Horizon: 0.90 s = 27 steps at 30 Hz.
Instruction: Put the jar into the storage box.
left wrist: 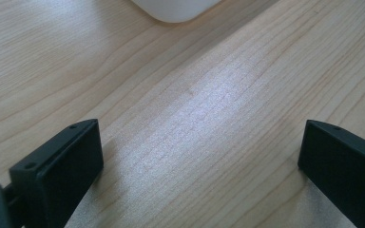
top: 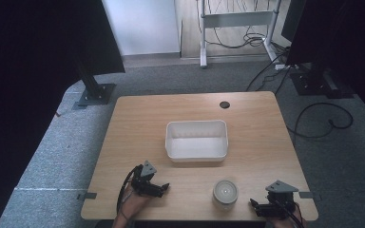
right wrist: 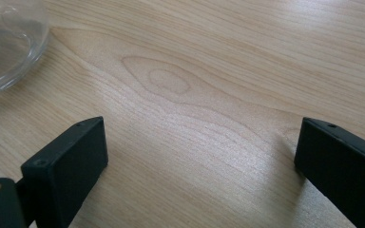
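- The left gripper (top: 164,187) is resting low over the wooden table (top: 138,118), on the near-left side of the glass jar (top: 225,194), with its jaws spread wide and nothing between them.
- The right gripper (top: 254,204) is sitting just right of the jar, by the table's near edge, jaws likewise released and holding nothing.
- The jar, round and clear with a pale top, is standing upright between the two grippers, apart from both.
- The white plastic bin (top: 197,140), rectangular with rounded corners, is lying beyond the jar at mid-table, with bare wood open between them.
- In the left gripper view, smooth pale grain is showing between flat black jaws; the bin's rounded corner (left wrist: 177,10) is peeking in ahead.
- In the right gripper view, the jar's curved glass (right wrist: 7,40) is sitting at upper left.
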Tool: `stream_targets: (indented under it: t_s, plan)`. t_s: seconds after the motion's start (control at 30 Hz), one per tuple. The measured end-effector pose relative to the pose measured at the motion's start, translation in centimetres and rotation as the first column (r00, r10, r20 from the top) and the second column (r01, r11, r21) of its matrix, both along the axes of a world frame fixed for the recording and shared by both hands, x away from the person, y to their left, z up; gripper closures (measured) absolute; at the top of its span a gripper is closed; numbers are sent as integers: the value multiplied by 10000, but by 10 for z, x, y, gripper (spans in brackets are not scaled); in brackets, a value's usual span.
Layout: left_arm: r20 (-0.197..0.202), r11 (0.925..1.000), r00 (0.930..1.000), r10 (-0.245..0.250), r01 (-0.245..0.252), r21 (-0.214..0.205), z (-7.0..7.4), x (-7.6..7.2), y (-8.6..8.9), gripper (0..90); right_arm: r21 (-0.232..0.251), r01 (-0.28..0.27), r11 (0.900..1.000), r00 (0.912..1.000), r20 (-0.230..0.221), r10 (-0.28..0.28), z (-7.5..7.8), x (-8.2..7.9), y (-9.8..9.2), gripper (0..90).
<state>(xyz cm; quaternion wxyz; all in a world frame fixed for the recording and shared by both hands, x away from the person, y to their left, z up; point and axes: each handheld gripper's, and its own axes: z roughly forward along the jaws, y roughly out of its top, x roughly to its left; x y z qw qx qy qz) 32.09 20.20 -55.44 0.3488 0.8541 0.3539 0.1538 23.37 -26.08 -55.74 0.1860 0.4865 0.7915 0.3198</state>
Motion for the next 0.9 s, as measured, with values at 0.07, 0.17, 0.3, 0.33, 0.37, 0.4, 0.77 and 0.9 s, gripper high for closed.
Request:
stream_targets:
  t_s: [0.07, 0.17, 0.3, 0.33, 0.37, 0.4, 0.77, 0.9]
  plan:
    - [8, 10000, 10000, 12, -12, -15, 0, 0, 1, 24, 5, 0, 10000, 10000, -10, 0, 0, 0, 0, 33]
    - [34, 10000, 10000, 31, -31, -18, 0, -1, 1, 32, 4, -4, 10000, 10000, -17, 4, 0, 0, 0, 32]
    - [122, 10000, 9999, 61, -61, -36, 1, -2, 2, 51, 4, -6, 10000, 10000, -15, 6, 0, 0, 0, 32]
    - [161, 10000, 9998, 66, -65, -31, 1, -2, 2, 53, 4, -7, 10000, 10000, -13, 7, 0, 0, 0, 32]
    - [190, 10000, 9998, 58, -58, -7, 1, -2, 2, 56, 4, -8, 10000, 10000, -13, 8, 0, 0, 0, 31]
    - [226, 10000, 9997, 63, -64, 12, 1, -3, 2, 59, 6, -8, 10000, 10000, -13, 8, 0, 0, 0, 32]
    - [319, 9998, 9993, -211, 209, 68, 5, -10, -5, 64, 14, -23, 10000, 10000, -7, 23, 0, 0, 0, 32]
    - [300, 9993, 9989, -349, 354, -151, 7, -12, -5, 66, 16, -23, 10000, 10000, -7, 23, 0, 0, 0, 31]
